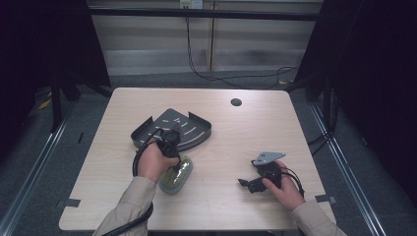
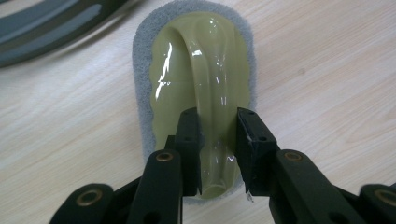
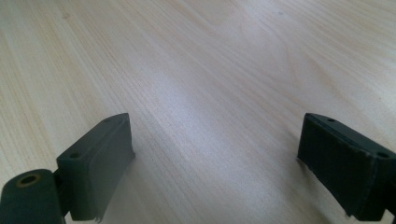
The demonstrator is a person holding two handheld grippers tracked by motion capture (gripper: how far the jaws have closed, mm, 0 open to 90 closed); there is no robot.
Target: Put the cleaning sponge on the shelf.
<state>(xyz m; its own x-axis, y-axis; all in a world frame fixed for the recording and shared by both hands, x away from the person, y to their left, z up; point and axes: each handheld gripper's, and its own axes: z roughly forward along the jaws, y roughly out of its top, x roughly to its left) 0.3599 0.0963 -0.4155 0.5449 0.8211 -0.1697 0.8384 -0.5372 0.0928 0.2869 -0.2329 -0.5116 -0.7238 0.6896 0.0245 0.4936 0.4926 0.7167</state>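
Left gripper (image 2: 218,140) is clamped on the scrubber's (image 2: 205,70) yellow-green handle | scrubber is seen flat on the table (image 1: 236,142), just beside the grey corner tray (image 1: 169,125) | right gripper (image 3: 215,158) is held apart over bare wood

Free room and obstacles. The dark corner tray (image 1: 172,129) stands just beyond the scrubbing pad (image 1: 176,176), blocking passage there. Bare counter (image 1: 226,147) lies open between the left claw (image 1: 175,164) and the right claw (image 1: 244,183), and across the far right half.
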